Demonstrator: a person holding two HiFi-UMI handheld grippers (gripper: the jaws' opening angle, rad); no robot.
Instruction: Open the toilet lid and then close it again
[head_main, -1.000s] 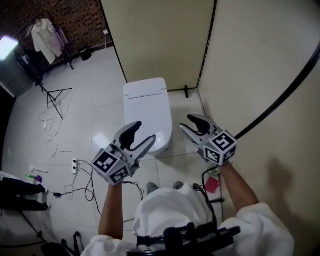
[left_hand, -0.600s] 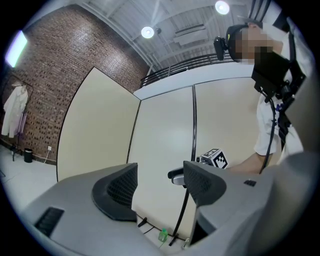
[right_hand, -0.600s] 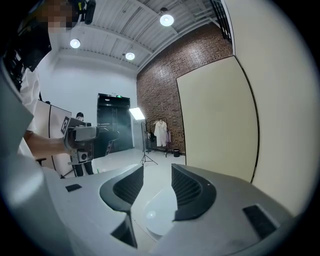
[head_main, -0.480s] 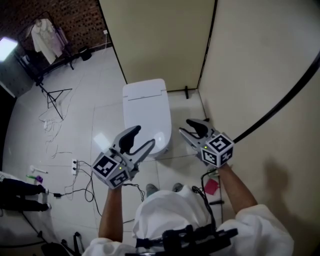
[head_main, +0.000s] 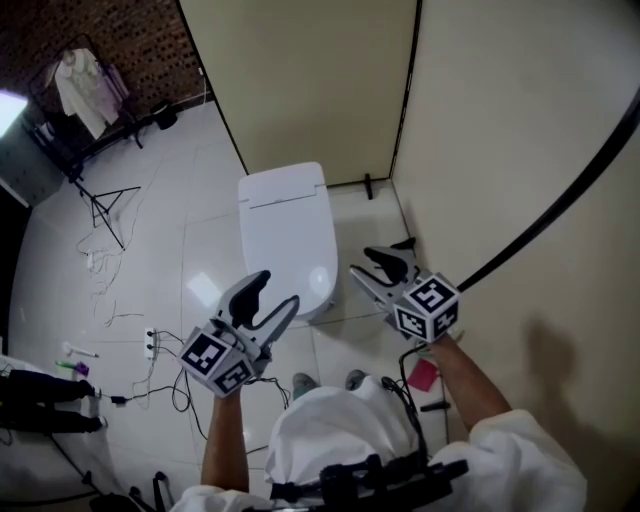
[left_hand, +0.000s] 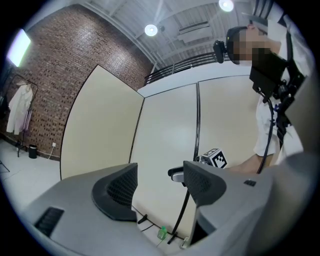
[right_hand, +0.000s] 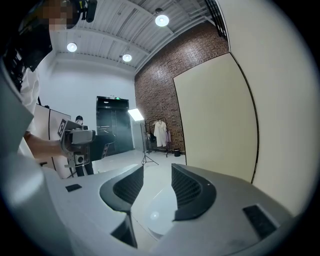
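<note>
A white toilet (head_main: 285, 235) stands against the beige partition with its lid (head_main: 290, 245) down flat. My left gripper (head_main: 268, 296) hovers open at the bowl's front left, nothing between its fingers, and the left gripper view shows the same open gripper (left_hand: 159, 186) facing the partition. My right gripper (head_main: 379, 268) hangs to the right of the bowl's front, apart from it, jaws open with a narrow gap. In the right gripper view the gripper (right_hand: 156, 186) frames the white lid's (right_hand: 154, 216) front end below, untouched.
Beige partition walls (head_main: 330, 80) close in behind and to the right of the toilet. Loose cables and a power strip (head_main: 150, 338) lie on the white tiles at left. A clothes rack (head_main: 85, 85) and a tripod (head_main: 105, 200) stand at far left. A pink object (head_main: 423, 374) lies near my feet.
Both grippers have sunk in the head view, the right one slipping down toward the bowl's right front. The toilet lid has stayed down.
</note>
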